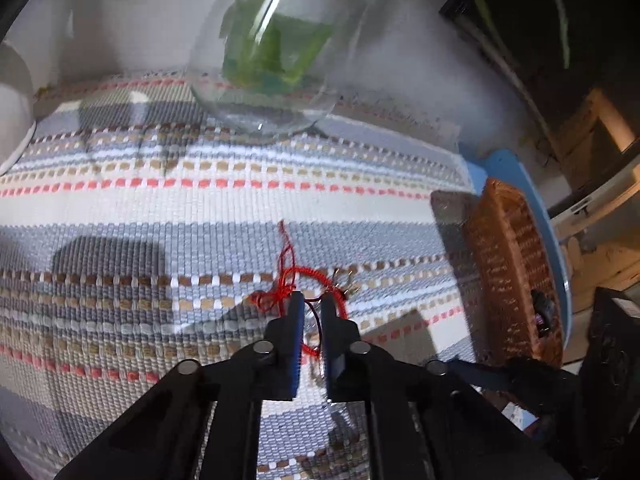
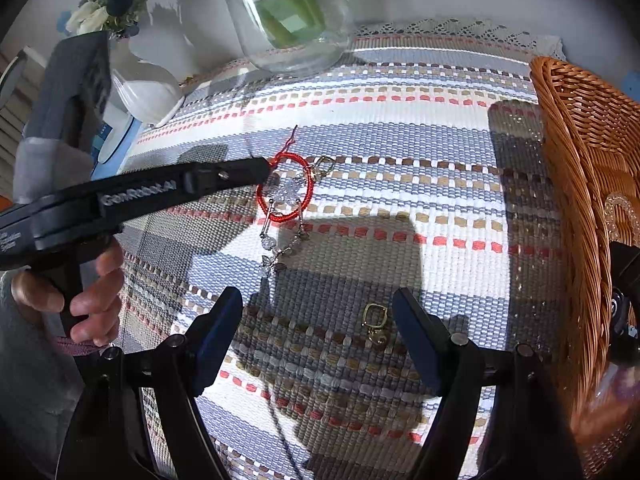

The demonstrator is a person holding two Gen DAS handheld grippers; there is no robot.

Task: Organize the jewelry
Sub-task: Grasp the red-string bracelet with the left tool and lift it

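The left gripper [image 2: 266,168] is clamped on the red bracelet [image 2: 284,188] at its 10 o'clock edge (crystal charms [image 2: 276,248] tangle below). Lift slowly so they don't snag. The right gripper [image 2: 318,306] gapes around the gold earring [image 2: 376,320]; the basket [image 2: 576,184] waits at 3 o'clock.
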